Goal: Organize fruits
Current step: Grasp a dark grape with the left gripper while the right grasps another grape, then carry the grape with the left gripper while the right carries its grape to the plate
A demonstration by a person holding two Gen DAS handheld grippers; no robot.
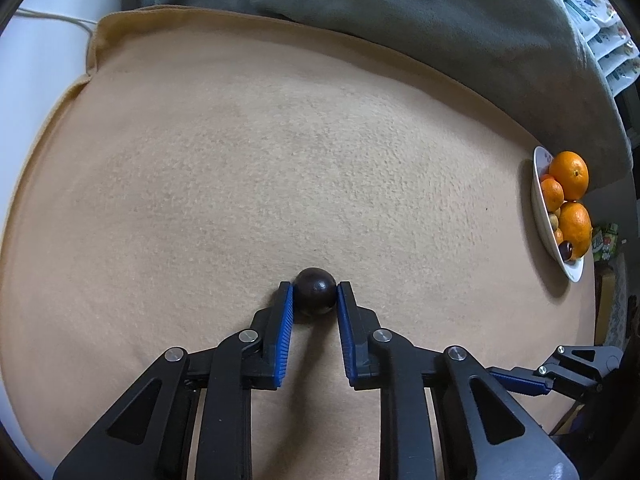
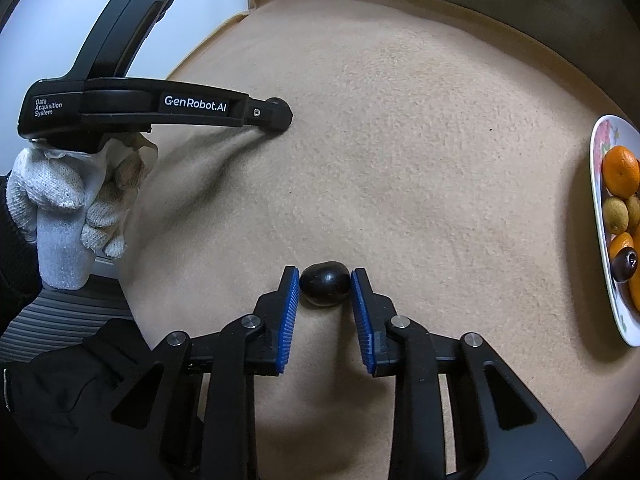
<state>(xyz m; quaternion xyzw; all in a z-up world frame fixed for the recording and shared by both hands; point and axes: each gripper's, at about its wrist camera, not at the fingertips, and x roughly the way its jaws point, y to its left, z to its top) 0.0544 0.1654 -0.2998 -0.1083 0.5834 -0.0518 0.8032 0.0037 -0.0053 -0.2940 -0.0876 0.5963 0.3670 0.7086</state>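
Note:
A small dark round plum (image 1: 316,298) lies on the tan cloth (image 1: 280,152), and my left gripper (image 1: 315,286) is shut on it, both blue pads against its sides. In the right wrist view a second dark plum (image 2: 325,286) sits on the cloth between the pads of my right gripper (image 2: 325,273), which touch it on both sides. A white plate (image 1: 540,216) at the right edge holds several oranges (image 1: 570,174), small yellow-green fruits (image 2: 616,214) and a dark plum (image 2: 625,266).
A gloved hand (image 2: 68,200) holds the left gripper (image 2: 278,116), tip down on the cloth at upper left. A grey blanket (image 1: 400,8) borders the back. A white surface (image 1: 40,64) with a cable lies past the left edge. The plate's rim (image 2: 598,208) stands at far right.

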